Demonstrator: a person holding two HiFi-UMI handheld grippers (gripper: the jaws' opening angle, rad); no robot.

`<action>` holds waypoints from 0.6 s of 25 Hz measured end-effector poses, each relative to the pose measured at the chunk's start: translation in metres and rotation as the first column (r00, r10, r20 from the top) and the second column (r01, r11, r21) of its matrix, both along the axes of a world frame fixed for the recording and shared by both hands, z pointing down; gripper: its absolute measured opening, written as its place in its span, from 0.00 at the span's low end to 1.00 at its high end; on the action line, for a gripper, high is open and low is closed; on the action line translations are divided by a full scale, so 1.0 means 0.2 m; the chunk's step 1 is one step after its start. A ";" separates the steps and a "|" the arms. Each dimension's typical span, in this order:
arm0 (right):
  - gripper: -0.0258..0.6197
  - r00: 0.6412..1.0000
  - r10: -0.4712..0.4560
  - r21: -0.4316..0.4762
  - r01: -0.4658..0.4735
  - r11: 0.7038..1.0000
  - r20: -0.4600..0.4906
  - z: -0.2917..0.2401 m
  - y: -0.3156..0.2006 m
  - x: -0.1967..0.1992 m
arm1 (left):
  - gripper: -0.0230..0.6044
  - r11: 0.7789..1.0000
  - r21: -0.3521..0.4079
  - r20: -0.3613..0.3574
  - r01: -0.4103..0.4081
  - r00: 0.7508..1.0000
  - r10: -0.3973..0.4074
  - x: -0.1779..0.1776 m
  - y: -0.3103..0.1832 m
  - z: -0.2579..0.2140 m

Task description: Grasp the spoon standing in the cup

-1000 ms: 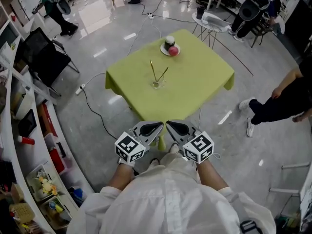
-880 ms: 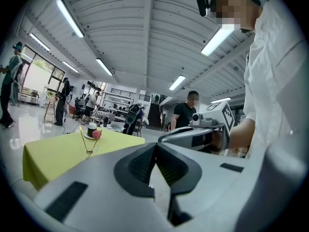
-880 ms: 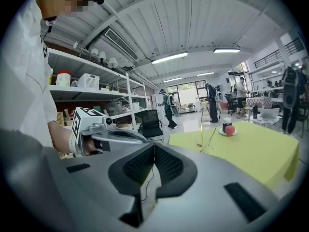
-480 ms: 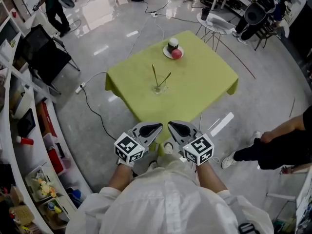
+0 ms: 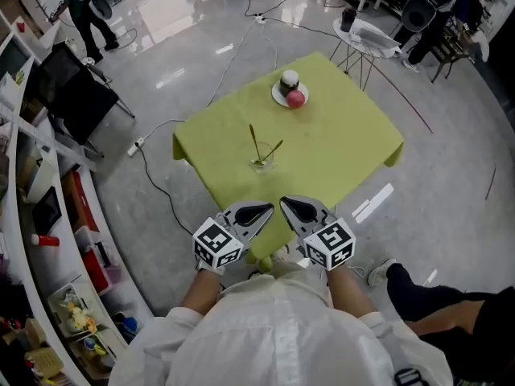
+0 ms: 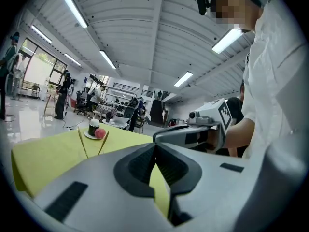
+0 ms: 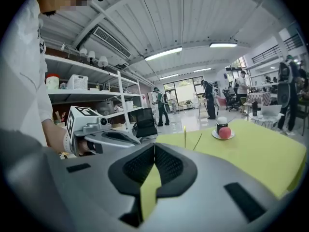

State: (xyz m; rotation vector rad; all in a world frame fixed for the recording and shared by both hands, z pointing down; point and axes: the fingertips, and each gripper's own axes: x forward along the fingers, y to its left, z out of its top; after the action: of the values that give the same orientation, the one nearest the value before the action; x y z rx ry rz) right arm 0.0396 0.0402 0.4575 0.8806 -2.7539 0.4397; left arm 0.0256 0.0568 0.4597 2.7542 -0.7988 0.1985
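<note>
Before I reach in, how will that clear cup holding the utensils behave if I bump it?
The cup looks small and clear, so probably light and breakable. Its tall leaning utensils likely make it tippy; the tablecloth may let it slide.

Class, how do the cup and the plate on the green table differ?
The cup is clear and stands mid-table; the plate is white, near the far corner. The cup holds two leaning utensils; the plate holds a red ball and a dark jar. Both sit on the green table.

Grey L claw [image 5: 265, 210] & R claw [image 5: 286, 205], black pads [image 6: 140, 163] (b/w marker cubes [image 5: 217, 244]); white shirt [image 5: 282, 328].
</note>
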 end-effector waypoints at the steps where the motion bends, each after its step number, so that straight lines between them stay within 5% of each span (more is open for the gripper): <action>1: 0.05 1.000 -0.001 -0.001 0.001 1.000 0.001 0.00 -0.03 0.00 | 0.04 1.000 -0.002 0.001 0.002 1.000 -0.002 0.00 -0.03 0.00; 15: 0.05 1.000 0.001 -0.024 -0.001 1.000 -0.001 0.01 -0.28 -0.02 | 0.04 1.000 -0.011 0.016 0.017 1.000 -0.017 0.02 -0.26 0.01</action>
State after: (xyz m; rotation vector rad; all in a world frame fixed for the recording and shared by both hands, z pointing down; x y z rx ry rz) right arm 0.0363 -0.0164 0.4585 0.8766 -2.7417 0.4707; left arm 0.0289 0.0049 0.4613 2.7376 -0.8228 0.2218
